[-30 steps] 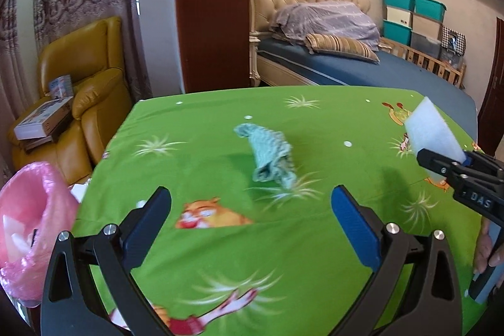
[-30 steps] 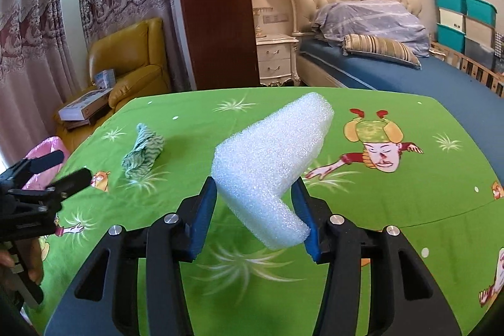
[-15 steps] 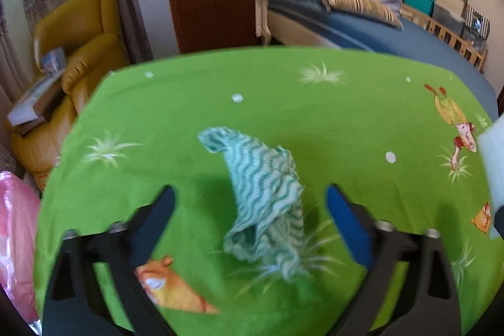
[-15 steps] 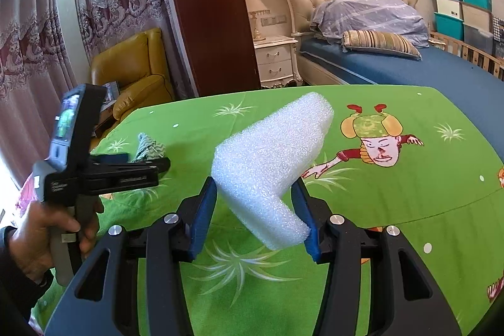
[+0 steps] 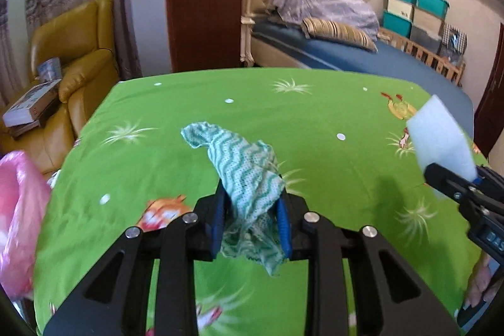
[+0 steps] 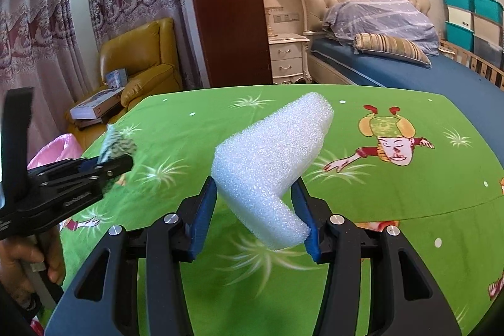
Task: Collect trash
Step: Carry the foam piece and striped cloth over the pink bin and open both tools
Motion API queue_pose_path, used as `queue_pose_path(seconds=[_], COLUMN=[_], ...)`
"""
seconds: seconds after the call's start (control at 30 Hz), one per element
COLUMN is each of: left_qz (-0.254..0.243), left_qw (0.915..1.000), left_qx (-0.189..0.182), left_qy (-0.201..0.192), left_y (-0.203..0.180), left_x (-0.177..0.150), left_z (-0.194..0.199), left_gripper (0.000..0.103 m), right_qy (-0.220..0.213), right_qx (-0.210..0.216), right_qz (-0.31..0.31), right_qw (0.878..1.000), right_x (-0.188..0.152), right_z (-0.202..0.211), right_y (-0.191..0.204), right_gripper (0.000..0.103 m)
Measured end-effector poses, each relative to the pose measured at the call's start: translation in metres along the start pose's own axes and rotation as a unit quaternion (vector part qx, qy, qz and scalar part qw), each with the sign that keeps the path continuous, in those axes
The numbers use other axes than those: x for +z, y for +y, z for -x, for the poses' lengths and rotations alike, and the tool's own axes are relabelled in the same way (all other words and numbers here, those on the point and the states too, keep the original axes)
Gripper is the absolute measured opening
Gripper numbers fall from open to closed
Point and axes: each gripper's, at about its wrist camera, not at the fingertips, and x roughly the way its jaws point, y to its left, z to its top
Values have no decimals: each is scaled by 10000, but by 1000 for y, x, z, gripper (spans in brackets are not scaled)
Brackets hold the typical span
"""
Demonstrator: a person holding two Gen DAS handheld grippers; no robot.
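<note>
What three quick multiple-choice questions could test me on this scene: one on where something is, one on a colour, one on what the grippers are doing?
1. Where is the pink bag?
A. on the bed
B. off the left edge of the green cloth
C. on the yellow armchair

2. What colour is the wavy-striped rag?
A. teal and white
B. red
C. black

3. What is the state of the right gripper?
A. open and empty
B. shut on the rag
C. shut on the white foam piece

Answers: 1 B, the bag shows beside the cloth's left edge in the left wrist view. 2 A, its teal waves run over white. 3 C, both blue pads press the foam, while the left gripper, jaws just closed, pinches the rag.
</note>
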Motion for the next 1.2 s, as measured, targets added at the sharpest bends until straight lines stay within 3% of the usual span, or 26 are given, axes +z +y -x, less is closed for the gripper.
queue_pose_path(seconds=[0.23,0.43,0.63,0.9,1.2], left_qz=[196,355,490,722,999], left_qw=[9990,9956,9927,9866,9751], left_qx=[-27,216,427,893,1448], left_qy=[-409,-837,-1021,-1160,-1354], left_y=[14,32,58,111,172], left_x=[-26,-37,-47,-66,-81], left_z=[47,84,110,146,183], left_gripper=[28,28,28,28,28], right_qy=[-10,-68,-74,-100,-320], right_qx=[138,232,522,1078,1584], right_qz=[562,825,1237,1891,2441], right_qw=[9983,9963,9909,9760,9562], right_x=[-4,-4,-6,-14,8], right_z=[10,19,24,25,25], right_y=[40,66,108,180,259], right_gripper=[48,48,48,48,48])
